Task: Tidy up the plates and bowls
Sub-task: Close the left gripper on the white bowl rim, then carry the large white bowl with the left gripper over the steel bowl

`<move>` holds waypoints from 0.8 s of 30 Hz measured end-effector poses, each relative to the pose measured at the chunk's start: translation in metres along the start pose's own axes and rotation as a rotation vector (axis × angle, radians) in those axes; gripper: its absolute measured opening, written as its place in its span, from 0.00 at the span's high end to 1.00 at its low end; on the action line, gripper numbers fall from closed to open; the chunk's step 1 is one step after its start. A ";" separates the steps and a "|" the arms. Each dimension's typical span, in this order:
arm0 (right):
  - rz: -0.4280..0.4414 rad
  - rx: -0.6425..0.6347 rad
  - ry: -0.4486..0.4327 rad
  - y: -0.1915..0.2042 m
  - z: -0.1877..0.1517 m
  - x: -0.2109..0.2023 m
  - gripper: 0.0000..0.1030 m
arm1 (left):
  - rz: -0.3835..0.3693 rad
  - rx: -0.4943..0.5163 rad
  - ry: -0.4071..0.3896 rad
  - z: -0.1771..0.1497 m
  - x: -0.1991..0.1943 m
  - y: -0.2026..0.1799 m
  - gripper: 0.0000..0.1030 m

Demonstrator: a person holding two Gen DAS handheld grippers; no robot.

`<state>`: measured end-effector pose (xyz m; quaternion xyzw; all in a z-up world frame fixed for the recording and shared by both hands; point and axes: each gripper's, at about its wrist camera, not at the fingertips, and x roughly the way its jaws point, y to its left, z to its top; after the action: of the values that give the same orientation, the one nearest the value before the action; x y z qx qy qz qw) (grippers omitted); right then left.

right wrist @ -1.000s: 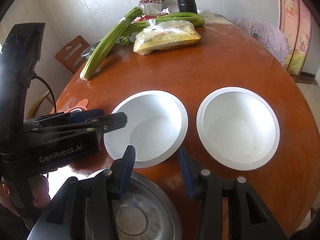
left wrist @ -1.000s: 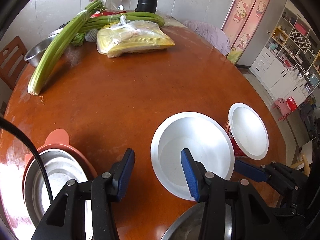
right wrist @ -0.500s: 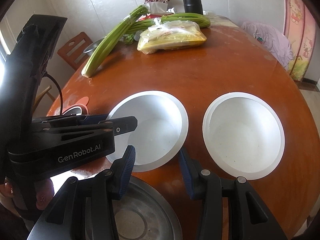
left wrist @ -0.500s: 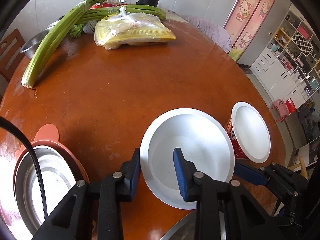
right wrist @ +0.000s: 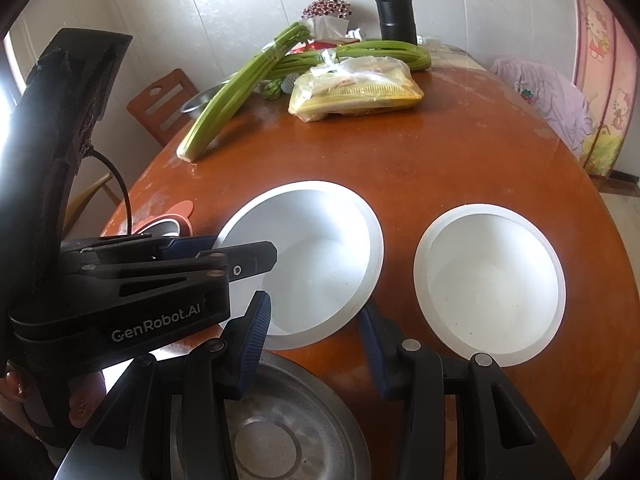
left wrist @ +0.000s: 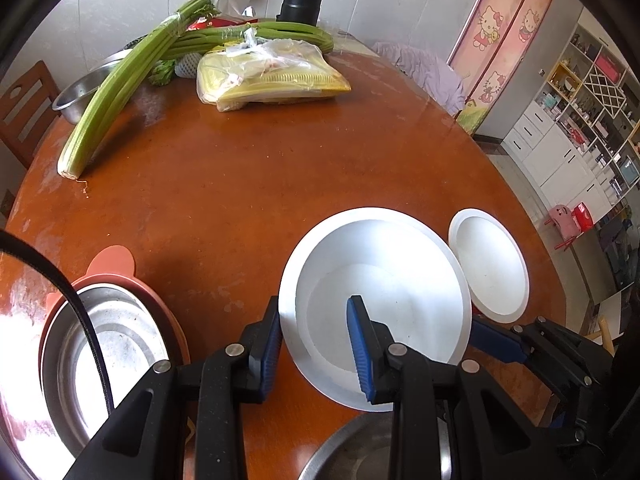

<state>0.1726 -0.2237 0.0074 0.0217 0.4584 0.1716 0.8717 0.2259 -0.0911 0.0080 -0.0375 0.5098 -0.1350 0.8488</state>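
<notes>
White round bowl (left wrist: 384, 280), left of the pair, on the reddish-brown round table (left wrist: 240, 184): near rim pinched by the left gripper (left wrist: 316, 344), one blue pad outside, one inside. Second white round bowl (right wrist: 490, 284) just beside it. Right gripper (right wrist: 312, 344): jaws apart, empty, above a round steel dish (right wrist: 280, 432).
</notes>
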 end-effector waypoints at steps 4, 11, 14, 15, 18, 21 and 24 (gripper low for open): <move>0.002 -0.005 -0.015 0.001 0.001 -0.005 0.55 | 0.002 0.005 -0.015 -0.001 -0.008 -0.003 0.69; 0.002 -0.013 -0.038 0.007 -0.001 -0.018 0.55 | 0.004 0.019 -0.038 -0.007 -0.024 -0.008 0.69; 0.000 -0.021 -0.050 0.010 -0.003 -0.025 0.55 | 0.005 0.024 -0.048 -0.010 -0.032 -0.010 0.69; -0.002 -0.023 -0.052 0.011 -0.003 -0.027 0.55 | 0.004 0.024 -0.050 -0.011 -0.034 -0.011 0.69; -0.001 -0.027 -0.059 0.016 -0.005 -0.032 0.54 | 0.009 0.029 -0.060 -0.014 -0.042 -0.011 0.69; -0.004 -0.040 -0.066 0.021 -0.007 -0.037 0.54 | 0.007 0.024 -0.061 -0.019 -0.048 -0.011 0.69; -0.001 -0.047 -0.070 0.025 -0.011 -0.043 0.54 | 0.005 0.024 -0.067 -0.023 -0.054 -0.011 0.69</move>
<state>0.1343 -0.2154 0.0397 0.0070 0.4237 0.1812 0.8875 0.1797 -0.0857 0.0452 -0.0304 0.4794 -0.1378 0.8662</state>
